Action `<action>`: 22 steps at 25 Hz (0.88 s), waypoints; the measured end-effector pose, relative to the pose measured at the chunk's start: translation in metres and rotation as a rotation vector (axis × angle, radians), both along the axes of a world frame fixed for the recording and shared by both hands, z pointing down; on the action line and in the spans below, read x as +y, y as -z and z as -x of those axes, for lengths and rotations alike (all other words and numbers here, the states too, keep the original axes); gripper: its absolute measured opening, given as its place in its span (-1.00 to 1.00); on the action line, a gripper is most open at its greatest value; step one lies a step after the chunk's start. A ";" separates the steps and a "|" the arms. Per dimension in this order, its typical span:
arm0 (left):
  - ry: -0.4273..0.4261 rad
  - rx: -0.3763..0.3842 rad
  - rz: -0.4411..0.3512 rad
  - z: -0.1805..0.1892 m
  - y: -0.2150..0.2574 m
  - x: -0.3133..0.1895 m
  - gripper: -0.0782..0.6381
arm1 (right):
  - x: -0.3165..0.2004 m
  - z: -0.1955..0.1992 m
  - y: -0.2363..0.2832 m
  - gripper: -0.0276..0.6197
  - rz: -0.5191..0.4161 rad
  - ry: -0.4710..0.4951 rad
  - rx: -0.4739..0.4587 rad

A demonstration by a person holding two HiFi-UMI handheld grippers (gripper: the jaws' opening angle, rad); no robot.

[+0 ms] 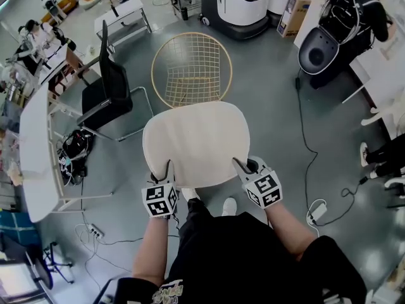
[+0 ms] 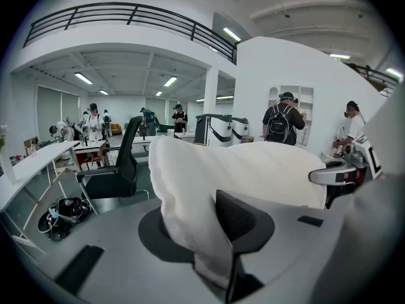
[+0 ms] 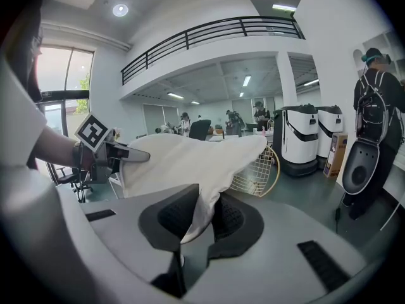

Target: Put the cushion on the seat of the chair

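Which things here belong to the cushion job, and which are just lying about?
Job: cushion, gripped by the left gripper and right gripper; wire chair beyond it.
Lying about: office chair, white table, bag on the floor, cable.

In the head view the cushion point(image 1: 196, 143) covers the near edge of the wire chair point(image 1: 192, 69), and we cannot see the chair's legs. One jaw each of the left claw point(image 1: 168, 168) and the right claw point(image 1: 243, 166) lies out of sight beneath the cushion's rim. In the right gripper view the cushion blocks most of the chair. The people far off are too small for us to make out.
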State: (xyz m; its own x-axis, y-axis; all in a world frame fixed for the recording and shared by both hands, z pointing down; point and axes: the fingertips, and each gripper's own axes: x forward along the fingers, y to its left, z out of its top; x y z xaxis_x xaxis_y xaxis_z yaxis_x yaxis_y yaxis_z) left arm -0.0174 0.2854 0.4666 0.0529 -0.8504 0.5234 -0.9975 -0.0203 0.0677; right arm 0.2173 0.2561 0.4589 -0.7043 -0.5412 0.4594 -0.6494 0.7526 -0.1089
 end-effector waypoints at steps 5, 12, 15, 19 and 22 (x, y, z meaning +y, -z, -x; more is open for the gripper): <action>-0.010 0.002 0.005 0.019 -0.001 -0.016 -0.45 | -0.014 0.019 0.000 -0.74 0.008 -0.015 -0.004; -0.028 0.008 0.014 0.058 -0.002 -0.047 -0.45 | -0.041 0.058 -0.002 -0.74 0.024 -0.027 0.002; -0.047 0.012 0.016 0.079 -0.002 -0.064 -0.45 | -0.054 0.077 -0.002 -0.74 0.028 -0.042 0.004; -0.071 0.017 0.018 0.109 -0.003 -0.088 -0.45 | -0.073 0.107 -0.002 -0.74 0.033 -0.067 0.005; -0.091 0.019 0.018 0.131 -0.004 -0.105 -0.45 | -0.085 0.129 -0.003 -0.75 0.037 -0.085 0.007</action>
